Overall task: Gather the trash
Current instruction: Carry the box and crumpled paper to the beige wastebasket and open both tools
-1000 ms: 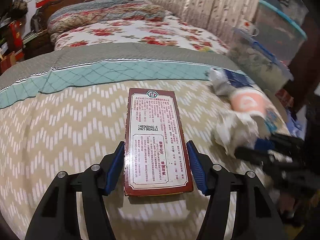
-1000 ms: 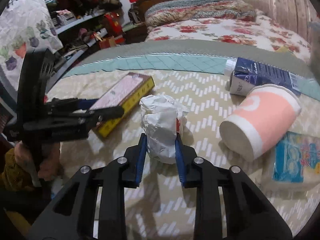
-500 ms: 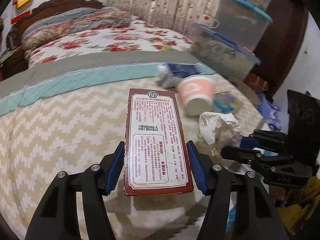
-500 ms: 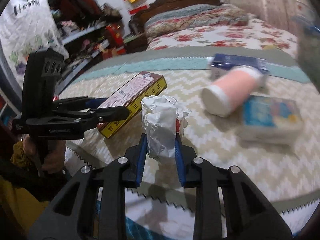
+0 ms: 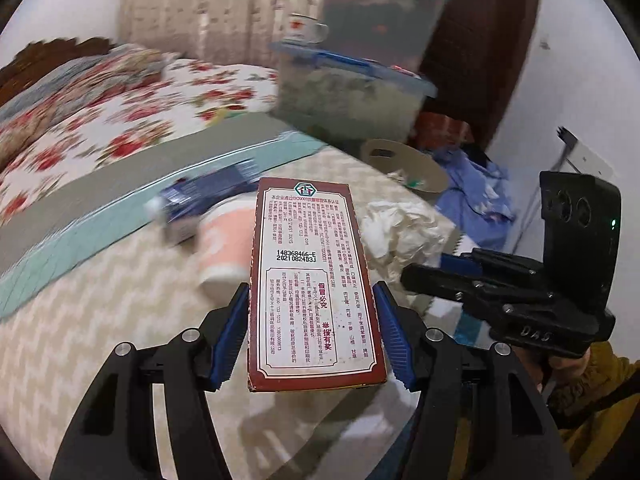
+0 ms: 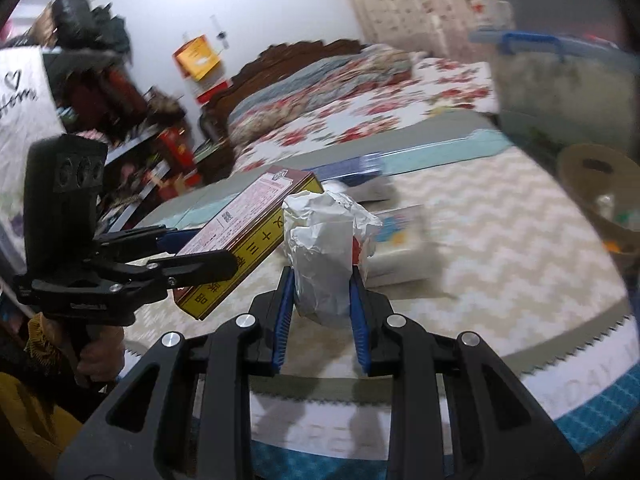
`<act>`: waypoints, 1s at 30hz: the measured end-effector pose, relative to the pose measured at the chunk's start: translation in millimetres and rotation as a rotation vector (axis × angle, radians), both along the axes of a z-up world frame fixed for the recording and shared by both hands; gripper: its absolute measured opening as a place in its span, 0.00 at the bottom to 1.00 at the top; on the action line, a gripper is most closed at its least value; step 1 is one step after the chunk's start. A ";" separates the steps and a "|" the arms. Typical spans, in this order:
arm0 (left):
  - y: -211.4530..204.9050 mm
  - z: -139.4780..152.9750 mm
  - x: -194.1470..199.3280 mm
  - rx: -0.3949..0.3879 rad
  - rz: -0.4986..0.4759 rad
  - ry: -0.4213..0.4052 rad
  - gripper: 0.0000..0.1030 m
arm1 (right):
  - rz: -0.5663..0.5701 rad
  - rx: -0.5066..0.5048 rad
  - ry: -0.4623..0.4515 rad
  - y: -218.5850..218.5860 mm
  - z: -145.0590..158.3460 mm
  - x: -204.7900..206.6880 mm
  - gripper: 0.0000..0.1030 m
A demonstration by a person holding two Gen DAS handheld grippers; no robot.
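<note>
My left gripper (image 5: 310, 334) is shut on a flat red and white printed box (image 5: 316, 284) and holds it above the bed's edge. The box also shows in the right wrist view (image 6: 244, 236). My right gripper (image 6: 320, 316) is shut on a crumpled white paper wad (image 6: 326, 252), also held in the air; the wad also shows in the left wrist view (image 5: 404, 228). A pink paper cup (image 5: 226, 246), a blue carton (image 5: 204, 200) and a blue and white packet (image 6: 400, 240) lie on the zigzag bedcover. A tan bin (image 5: 404, 166) with scraps inside stands beyond the bed's corner.
Stacked clear storage tubs (image 5: 352, 92) with blue lids stand behind the bin. Blue cloth (image 5: 476, 192) lies on the floor beside it. The tan bin also shows at the right in the right wrist view (image 6: 600, 192). Cluttered shelves (image 6: 120, 120) are at the left.
Both grippers have swung right and lifted off the bed with the box and the paper wad. The tan bin and the tubs have come into view.
</note>
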State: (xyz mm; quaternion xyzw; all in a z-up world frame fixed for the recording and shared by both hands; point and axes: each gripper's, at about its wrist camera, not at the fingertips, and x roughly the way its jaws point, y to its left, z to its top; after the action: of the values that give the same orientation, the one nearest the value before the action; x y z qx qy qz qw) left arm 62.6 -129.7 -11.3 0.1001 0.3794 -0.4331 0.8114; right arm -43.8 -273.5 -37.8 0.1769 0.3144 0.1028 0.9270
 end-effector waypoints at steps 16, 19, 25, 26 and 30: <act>-226.1 -6.6 73.0 0.047 -0.272 0.164 0.56 | -0.457 0.211 0.067 -185.6 -29.9 9.2 0.28; -275.6 -14.0 92.7 0.056 -0.284 0.219 0.56 | -0.541 0.209 0.076 -226.2 -33.4 18.4 0.28; -353.7 -32.0 117.4 0.069 -0.246 0.231 0.65 | -0.636 0.175 0.127 -280.3 -48.3 43.0 0.42; -360.2 -33.9 121.0 0.073 -0.228 0.231 0.72 | -0.651 0.178 0.128 -284.6 -50.2 42.8 0.57; -364.1 -42.9 129.4 0.071 -0.180 0.255 0.72 | -0.696 0.210 0.092 -295.0 -52.4 34.5 0.59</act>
State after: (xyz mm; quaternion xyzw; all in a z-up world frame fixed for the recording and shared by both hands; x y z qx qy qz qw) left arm 192.0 -493.8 -54.3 0.1068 0.4839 -0.4995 0.7106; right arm -9.3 -568.4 -90.2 0.3720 0.2645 -0.1953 0.8680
